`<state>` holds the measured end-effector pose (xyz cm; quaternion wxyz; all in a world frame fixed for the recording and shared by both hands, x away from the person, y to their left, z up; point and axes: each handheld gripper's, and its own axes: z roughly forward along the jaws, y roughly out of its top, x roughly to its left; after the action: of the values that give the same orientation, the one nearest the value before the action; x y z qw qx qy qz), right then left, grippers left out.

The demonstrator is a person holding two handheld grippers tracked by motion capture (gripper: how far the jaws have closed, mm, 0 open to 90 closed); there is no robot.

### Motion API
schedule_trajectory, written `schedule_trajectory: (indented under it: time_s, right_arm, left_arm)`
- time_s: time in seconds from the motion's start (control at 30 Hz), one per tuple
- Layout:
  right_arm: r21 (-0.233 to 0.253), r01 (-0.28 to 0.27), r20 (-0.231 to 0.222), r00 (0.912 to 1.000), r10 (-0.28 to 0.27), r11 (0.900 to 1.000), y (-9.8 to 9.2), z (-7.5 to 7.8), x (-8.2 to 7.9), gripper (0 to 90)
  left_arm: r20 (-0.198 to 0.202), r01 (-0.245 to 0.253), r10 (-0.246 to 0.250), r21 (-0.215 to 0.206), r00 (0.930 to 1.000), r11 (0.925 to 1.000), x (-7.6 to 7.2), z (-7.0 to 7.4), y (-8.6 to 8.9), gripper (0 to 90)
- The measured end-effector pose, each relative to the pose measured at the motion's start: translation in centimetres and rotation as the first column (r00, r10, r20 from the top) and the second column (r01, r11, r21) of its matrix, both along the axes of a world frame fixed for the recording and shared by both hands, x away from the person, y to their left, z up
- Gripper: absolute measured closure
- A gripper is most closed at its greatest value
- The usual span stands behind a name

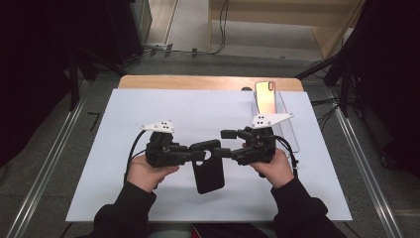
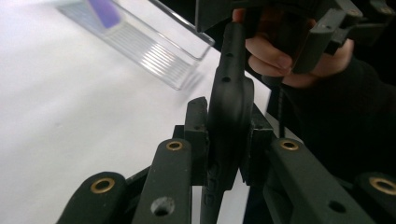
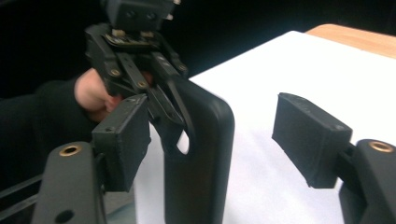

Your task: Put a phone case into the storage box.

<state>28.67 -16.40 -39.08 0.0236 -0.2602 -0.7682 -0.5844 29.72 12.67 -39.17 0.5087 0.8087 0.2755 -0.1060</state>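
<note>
At the near edge of the white-covered bench (image 1: pixel 124 198), a person's two dark-sleeved arms steady a black, soft-looking rubbery phone case (image 1: pixel 208 171), held just above the sheet between the two tools. The left tool (image 1: pixel 195 152) is clamped tight on the case's upper corner by the camera cut-out, its jaws pinching the rim from both faces in the left gripper view (image 2: pixel 227 135). The right tool (image 1: pixel 229 144) stands wide open, one pad near the case's back (image 3: pixel 198 154) and the other well clear to the side, with nothing in its hold. The case looks light and flexible (a thin shell, likely to bend and twist if gripped at one corner alone), so the stiffer rim along a side edge seems the safest place to take hold. Farther back, a rose-gold smartphone (image 1: pixel 265 96) leans upright on a clear acrylic stand (image 1: pixel 289 134) near the bench's far right, well apart from the case. Beyond lie cables on the grey floor.
</note>
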Motion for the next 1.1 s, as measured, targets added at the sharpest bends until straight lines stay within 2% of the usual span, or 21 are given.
schedule_trajectory:
  time_s: [0.07,0.13,0.23,0.37,0.57,0.63,0.73,0.87,0.97,1.1]
  right_arm:
    - [-0.007,0.016,-0.009,0.9998,-0.016,1.0,0.0,-0.1,0.1,12.0]
    - [-0.045,0.05,-0.005,0.9987,-0.05,0.998,0.2,-0.2,0.1,0.0]
    - [-0.072,0.096,0.022,0.9953,-0.094,0.993,0.3,-0.5,0.0,0.0]
    - [-0.111,0.144,0.03,0.9894,-0.142,0.983,0.6,-0.9,-0.1,0.0]
    - [-0.149,0.186,0.006,0.9822,-0.188,0.971,1.3,-1.7,-0.5,0.0]
    - [-0.157,0.185,-0.004,0.9821,-0.188,0.97,1.6,-2.1,-0.5,0.0]
    - [-0.165,0.209,-0.005,0.9771,-0.213,0.964,2.2,-2.4,-0.6,0.0]
    - [-0.167,0.251,0.001,0.9671,-0.255,0.953,2.9,-2.7,-1.0,0.0]
    - [-0.166,0.281,0.006,0.9587,-0.285,0.945,3.4,-2.8,-1.2,0.0]
    - [-0.17,0.31,0.016,0.9501,-0.312,0.936,4.1,-3.0,-1.6,0.0]
  left_arm:
    - [-0.006,-0.04,0.04,0.009,0.9992,0.9992,0.0,0.1,0.1,76.7]
    - [0.006,-0.076,0.076,0.005,0.9971,0.9971,0.0,0.1,0.4,76.7]
    - [-0.018,-0.124,0.124,0.012,0.9921,0.9922,0.2,0.2,0.7,76.7]
    - [-0.016,-0.178,0.178,0.03,0.9838,0.9836,0.2,0.3,0.9,76.7]
    - [-0.016,-0.253,0.253,0.016,0.9674,0.9674,0.3,0.2,1.5,76.6]
    - [-0.014,-0.269,0.269,0.021,0.9631,0.963,0.3,0.2,1.6,76.6]
    - [-0.014,-0.288,0.288,0.023,0.9574,0.9573,0.2,0.3,1.6,76.6]
    - [-0.01,-0.316,0.316,0.03,0.9486,0.9483,0.1,0.2,1.6,76.5]
    - [0.009,-0.338,0.337,0.026,0.9413,0.941,-0.1,0.3,1.6,76.6]
    - [0.012,-0.339,0.339,0.032,0.9407,0.9401,-0.2,0.3,1.3,76.5]
